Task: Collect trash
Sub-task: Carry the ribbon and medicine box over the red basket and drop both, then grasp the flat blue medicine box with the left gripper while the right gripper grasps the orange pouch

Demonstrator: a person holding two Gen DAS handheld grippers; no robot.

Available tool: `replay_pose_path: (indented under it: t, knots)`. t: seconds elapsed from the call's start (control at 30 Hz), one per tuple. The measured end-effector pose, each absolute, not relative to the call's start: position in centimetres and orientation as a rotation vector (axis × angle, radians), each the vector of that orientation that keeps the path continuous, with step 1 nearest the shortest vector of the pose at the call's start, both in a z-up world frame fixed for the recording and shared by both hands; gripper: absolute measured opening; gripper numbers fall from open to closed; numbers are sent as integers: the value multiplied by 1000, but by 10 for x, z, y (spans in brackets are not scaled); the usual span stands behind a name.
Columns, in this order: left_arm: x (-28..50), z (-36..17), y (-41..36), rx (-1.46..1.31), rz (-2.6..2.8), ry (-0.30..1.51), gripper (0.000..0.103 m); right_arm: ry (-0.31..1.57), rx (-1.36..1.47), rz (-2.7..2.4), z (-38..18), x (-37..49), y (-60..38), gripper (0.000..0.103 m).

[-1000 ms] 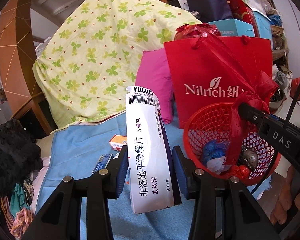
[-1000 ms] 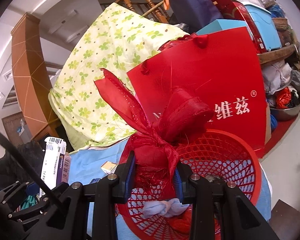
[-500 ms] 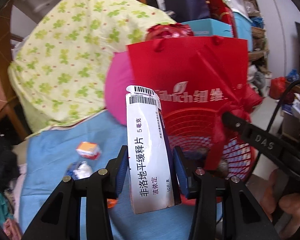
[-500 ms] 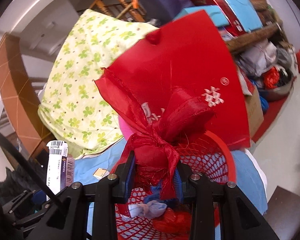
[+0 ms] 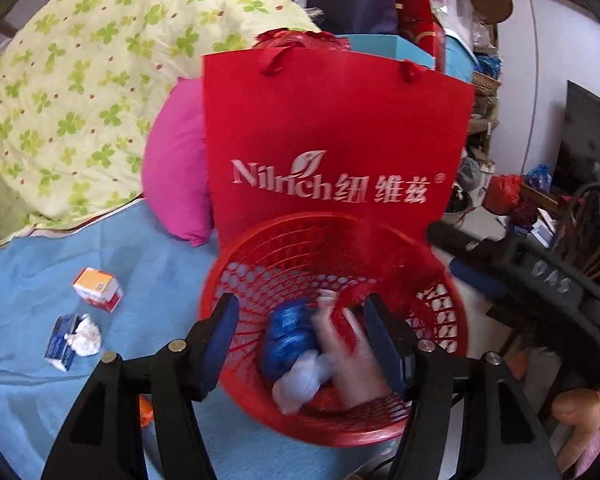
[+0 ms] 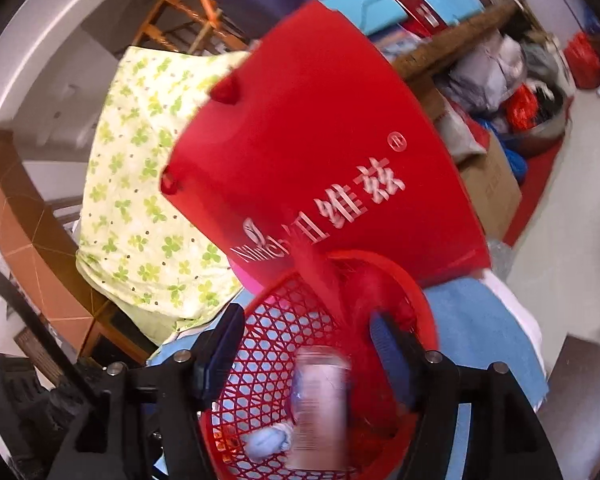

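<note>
We see a glossy red paper bag (image 5: pixel 332 132) standing behind our round red lattice basket (image 5: pixel 440 284). Both claws, left (image 5: pixel 300 336) and right (image 6: pixel 300 356), gape wide over it. A blurred white carton (image 6: pixel 320 408) lies inside; crumpled tissue (image 5: pixel 85 336) rests on the blue cloth (image 5: pixel 148 264), left.

Left hand-held gripper (image 5: pixel 300 320) and right hand-held gripper (image 6: pixel 306 336) gape wide (nothing held).

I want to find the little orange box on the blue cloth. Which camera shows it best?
The left wrist camera. There the orange box lies in plain sight on the blue cloth, left of the red basket. The right wrist camera does not show it at all, only the basket and the red bag.
</note>
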State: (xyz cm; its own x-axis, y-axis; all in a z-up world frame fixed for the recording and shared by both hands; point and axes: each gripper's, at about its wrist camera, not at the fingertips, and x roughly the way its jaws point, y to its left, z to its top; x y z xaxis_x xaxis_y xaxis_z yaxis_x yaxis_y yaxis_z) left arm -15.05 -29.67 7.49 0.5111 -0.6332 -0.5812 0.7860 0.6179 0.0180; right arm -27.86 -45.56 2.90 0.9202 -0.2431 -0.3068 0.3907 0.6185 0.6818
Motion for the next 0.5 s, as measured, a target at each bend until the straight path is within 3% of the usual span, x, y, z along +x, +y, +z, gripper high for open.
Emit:
replay_pose_path:
  t: [0.5]
  knots:
    - [-85,39,-120,200,-458,602,66,51,484,-164,76,-250,-345,69]
